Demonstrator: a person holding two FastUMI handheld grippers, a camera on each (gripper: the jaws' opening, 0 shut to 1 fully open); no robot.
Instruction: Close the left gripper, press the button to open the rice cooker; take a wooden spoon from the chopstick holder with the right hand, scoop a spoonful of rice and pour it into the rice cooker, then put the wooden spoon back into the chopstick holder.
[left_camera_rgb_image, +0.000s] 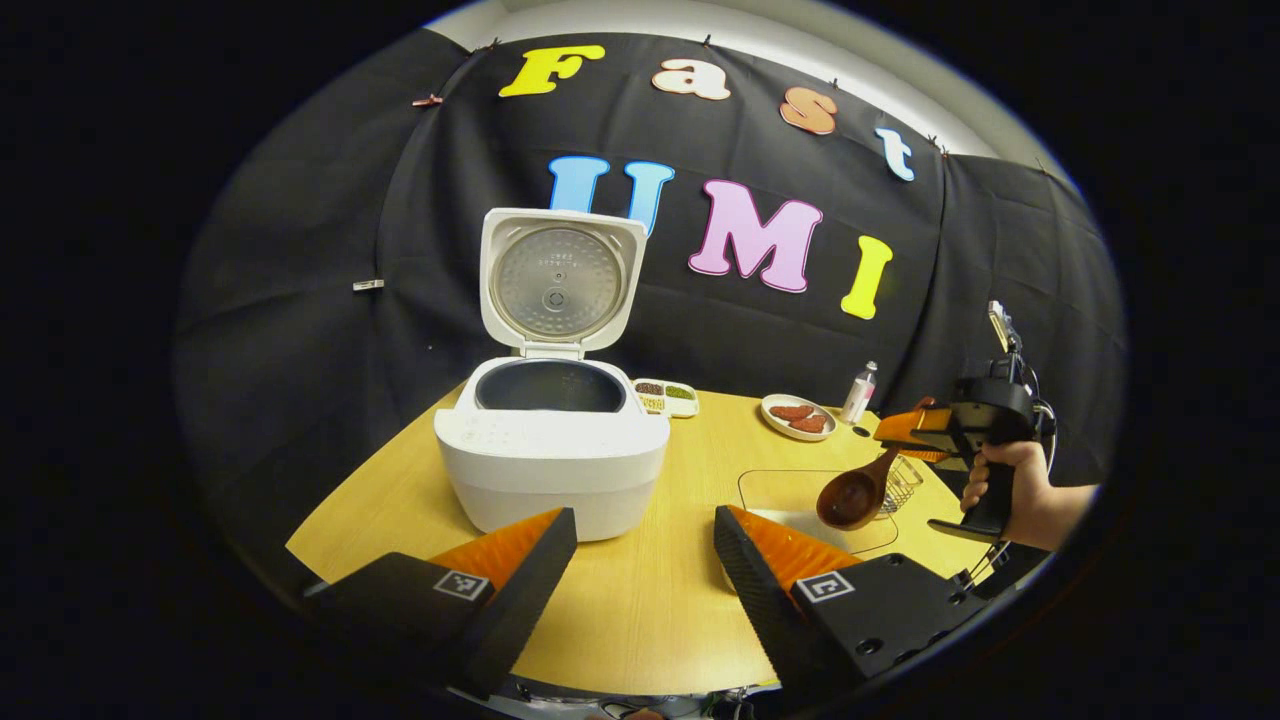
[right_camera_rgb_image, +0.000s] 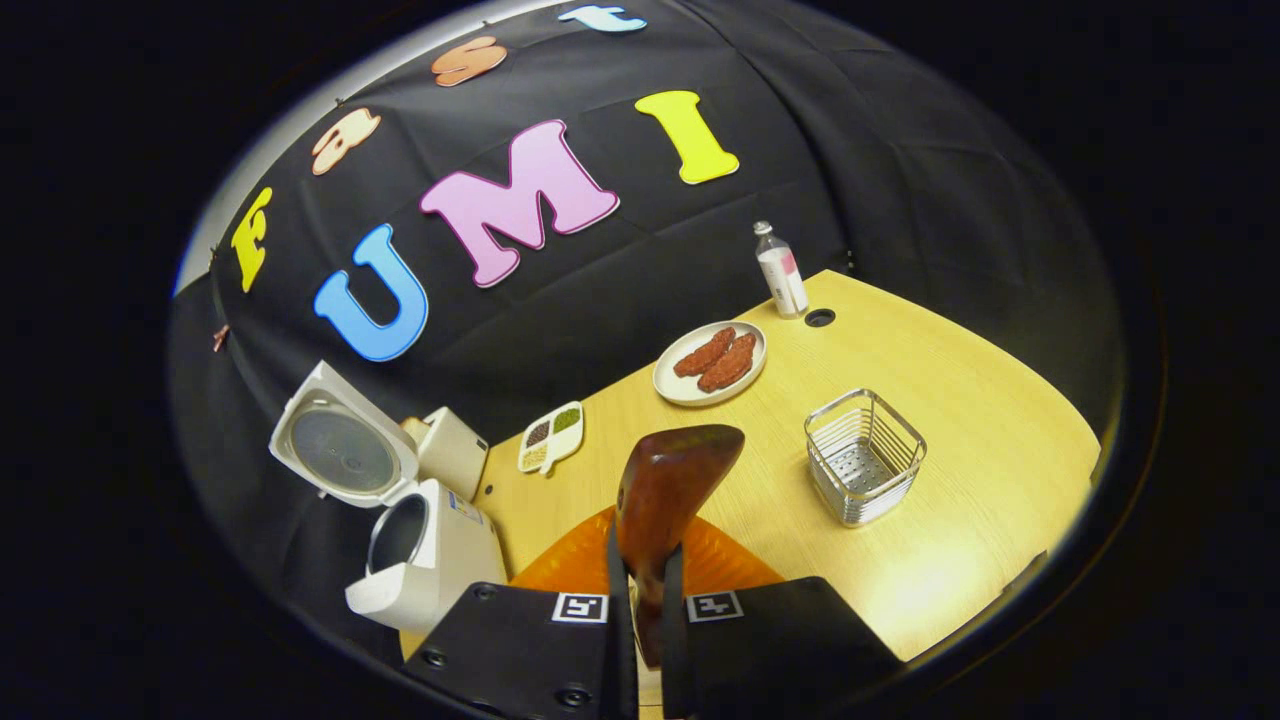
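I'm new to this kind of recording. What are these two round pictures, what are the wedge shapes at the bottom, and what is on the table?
A person holds a two-finger tool in each hand; a camera rides on each tool and looks along its fingers, the wedges at the bottom. The left gripper view shows the left tool open and holding nothing. Farther right there is the person's hand with the right tool. The right gripper view shows that tool shut on a wooden spoon.

On the table stand a rice cooker with its lid up, a small tray of grains, a plate of reddish pieces, a bottle and a wire holder.
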